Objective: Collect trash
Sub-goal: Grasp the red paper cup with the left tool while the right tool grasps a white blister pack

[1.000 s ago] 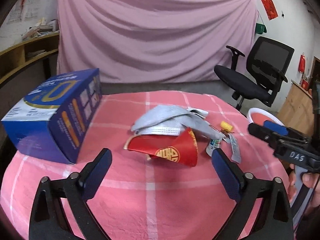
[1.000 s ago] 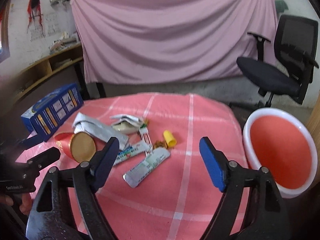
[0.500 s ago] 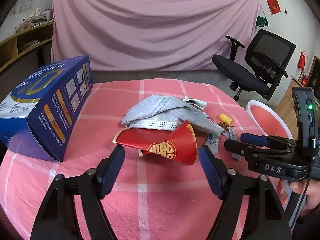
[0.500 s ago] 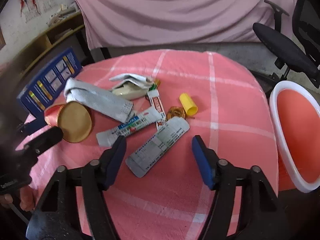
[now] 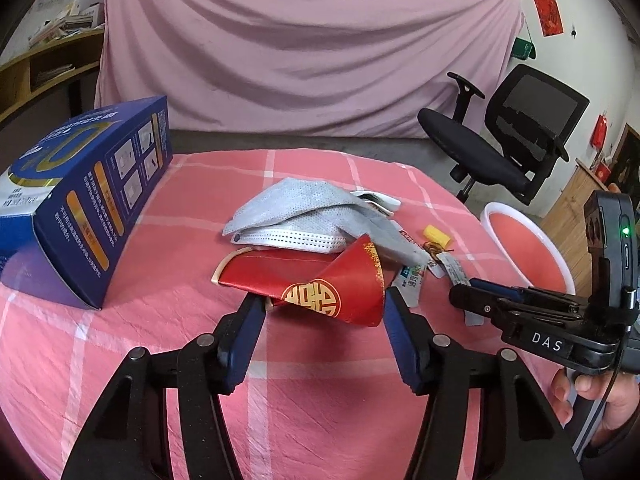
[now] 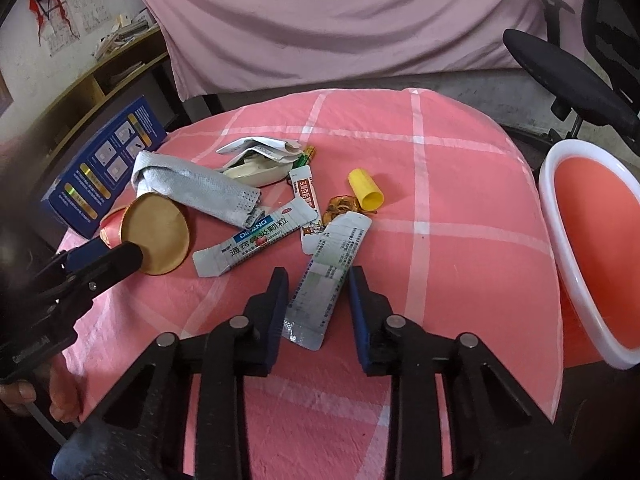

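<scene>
Since a second ago both my grippers have dropped closer to the litter and narrowed from a wide spread; both sets of jaws are closing now.

Round table (image 6: 460, 184) under pink checked cloth, trash scattered near its middle. Pink drape (image 5: 304, 48) hangs behind. Black office chair (image 5: 516, 148) off to the right. Pink basin with white rim (image 6: 560, 256) sits just past the table's right edge. Blue carton (image 5: 92, 196) stands at the left side of the table, apart from the pile.

Left gripper (image 5: 322, 304): blue pads bracket the crushed red paper cup (image 5: 320, 284), which lies on its side with the gold emblem facing me. The cup sits between the jaws; pads are just beside or touching its edges, and I cannot tell if they press yet. From the right wrist view the cup's gold mouth faces that camera, one left-gripper finger in front of it.

Grey face mask (image 5: 304, 220) lies heaped just behind the cup, touching it.

Right gripper (image 6: 318, 292): jaws half spread, straddling the near end of the silver foil sachet (image 6: 328, 276), which lies flat on the cloth. A gap shows on both sides; not pinched.

Blue-and-white sachet (image 6: 256, 244) lies left of the foil one. Crumpled white wrapper (image 6: 256, 160) is further back. Yellow cap (image 6: 365, 190) rests alone to the right, near small brown scraps (image 6: 340, 208).
</scene>
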`<move>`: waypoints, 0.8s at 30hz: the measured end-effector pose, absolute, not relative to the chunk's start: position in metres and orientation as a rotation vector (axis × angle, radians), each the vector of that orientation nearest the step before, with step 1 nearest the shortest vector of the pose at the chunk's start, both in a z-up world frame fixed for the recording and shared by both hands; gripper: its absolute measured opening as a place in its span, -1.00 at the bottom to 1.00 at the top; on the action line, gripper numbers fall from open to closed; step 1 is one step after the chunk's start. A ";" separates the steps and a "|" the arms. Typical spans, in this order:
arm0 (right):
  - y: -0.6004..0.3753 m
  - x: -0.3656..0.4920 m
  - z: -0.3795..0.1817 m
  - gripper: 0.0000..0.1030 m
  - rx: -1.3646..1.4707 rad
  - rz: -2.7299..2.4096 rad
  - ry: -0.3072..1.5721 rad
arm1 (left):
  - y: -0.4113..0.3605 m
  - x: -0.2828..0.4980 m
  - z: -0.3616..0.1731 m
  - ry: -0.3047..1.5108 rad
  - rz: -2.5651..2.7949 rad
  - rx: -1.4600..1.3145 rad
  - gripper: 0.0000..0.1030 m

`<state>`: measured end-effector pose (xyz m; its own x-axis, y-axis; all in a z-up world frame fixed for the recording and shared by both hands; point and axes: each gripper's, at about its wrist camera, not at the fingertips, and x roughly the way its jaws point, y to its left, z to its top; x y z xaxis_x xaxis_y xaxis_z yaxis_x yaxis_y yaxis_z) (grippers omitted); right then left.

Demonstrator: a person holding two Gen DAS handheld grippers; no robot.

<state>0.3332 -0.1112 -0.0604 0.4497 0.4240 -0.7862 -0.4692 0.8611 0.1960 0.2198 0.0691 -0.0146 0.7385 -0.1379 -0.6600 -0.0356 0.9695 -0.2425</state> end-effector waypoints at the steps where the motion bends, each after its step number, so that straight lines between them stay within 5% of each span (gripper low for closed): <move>1: -0.112 0.332 -0.060 -0.09 -0.048 0.556 0.956 | 0.069 0.218 -0.014 0.733 -0.061 -0.248 0.05; 16: -0.123 0.305 -0.052 -0.23 -0.060 0.601 0.914 | 0.062 0.175 -0.011 0.657 -0.095 -0.262 0.04; 24: -0.139 0.274 -0.028 -0.23 -0.027 0.654 0.729 | 0.051 0.150 -0.001 0.543 -0.108 -0.245 0.04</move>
<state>0.2744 -0.1391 -0.0283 0.5577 0.5452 -0.6259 -0.5631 0.8025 0.1972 0.1504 0.0509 -0.0015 0.8511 -0.1664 -0.4980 0.0374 0.9653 -0.2586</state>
